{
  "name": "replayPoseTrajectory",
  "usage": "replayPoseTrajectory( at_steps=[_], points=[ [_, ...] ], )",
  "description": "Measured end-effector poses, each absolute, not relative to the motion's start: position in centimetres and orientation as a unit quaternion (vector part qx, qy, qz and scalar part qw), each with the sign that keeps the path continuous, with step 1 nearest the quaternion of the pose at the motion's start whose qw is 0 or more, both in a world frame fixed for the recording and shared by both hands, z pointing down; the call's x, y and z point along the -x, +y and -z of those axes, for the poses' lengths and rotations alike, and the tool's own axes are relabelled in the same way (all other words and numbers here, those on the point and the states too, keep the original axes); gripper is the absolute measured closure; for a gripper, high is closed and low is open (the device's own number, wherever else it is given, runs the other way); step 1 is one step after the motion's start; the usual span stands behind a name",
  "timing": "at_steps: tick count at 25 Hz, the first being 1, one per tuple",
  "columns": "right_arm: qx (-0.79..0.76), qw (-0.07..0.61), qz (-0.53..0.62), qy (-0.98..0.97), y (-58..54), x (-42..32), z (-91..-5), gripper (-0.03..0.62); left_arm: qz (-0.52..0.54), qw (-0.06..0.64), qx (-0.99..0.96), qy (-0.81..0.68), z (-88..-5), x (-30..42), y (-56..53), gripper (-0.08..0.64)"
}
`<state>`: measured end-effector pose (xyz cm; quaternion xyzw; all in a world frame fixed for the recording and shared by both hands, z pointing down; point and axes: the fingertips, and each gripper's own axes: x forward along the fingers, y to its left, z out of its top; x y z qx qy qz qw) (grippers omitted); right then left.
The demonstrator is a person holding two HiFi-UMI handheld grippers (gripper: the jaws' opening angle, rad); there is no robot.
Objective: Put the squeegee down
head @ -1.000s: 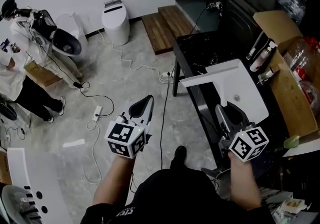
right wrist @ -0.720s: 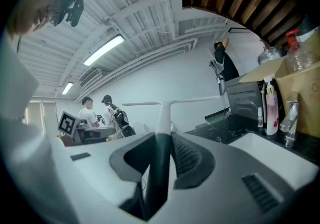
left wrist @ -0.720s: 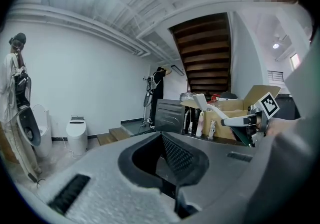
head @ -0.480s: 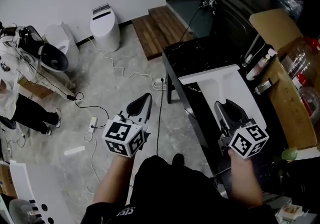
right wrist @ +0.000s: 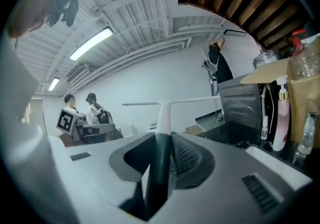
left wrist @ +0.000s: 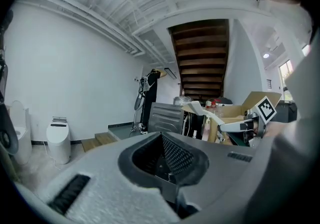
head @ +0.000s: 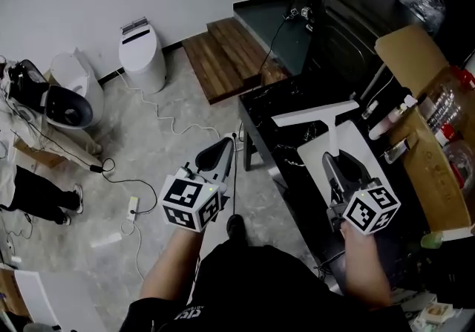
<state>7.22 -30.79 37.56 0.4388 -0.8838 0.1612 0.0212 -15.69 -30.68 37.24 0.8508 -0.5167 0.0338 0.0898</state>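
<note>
Looking down through the head view, I have my right tool clamped on the squeegee. Its dark handle runs up between the two jaws, and its long white blade lies crosswise at the far end. The blade sits over the black counter, just past the far edge of a white basin. In the right gripper view both jaws press on the handle, and the blade shows level against the pale wall. I cannot tell whether the blade touches the counter.

My left tool hangs over the grey floor, beside the counter's near corner and well apart from the squeegee. In the left gripper view its jaws are together, with nothing between them.

An open cardboard box stands at the right of the counter, with a few bottles between it and the basin. Across the floor, a white toilet stands by the wall, near some wooden steps.
</note>
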Motion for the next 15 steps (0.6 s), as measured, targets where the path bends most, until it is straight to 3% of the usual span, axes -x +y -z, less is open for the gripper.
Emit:
replayPoseTrajectory(
  at_steps=[6,15],
  points=[
    [-0.468,0.022,-0.163,-0.868,-35.7,-3.6,-38.0,0.493,-0.036,0.079,-0.869,-0.486,-37.1,18.7,-36.8,0.551],
    [-0.476,0.085,-0.182,-0.856,-40.3,-2.3,-42.4,0.492,-0.052,0.099,-0.884,-0.454,-39.5,17.8,-41.7,0.551]
  ],
)
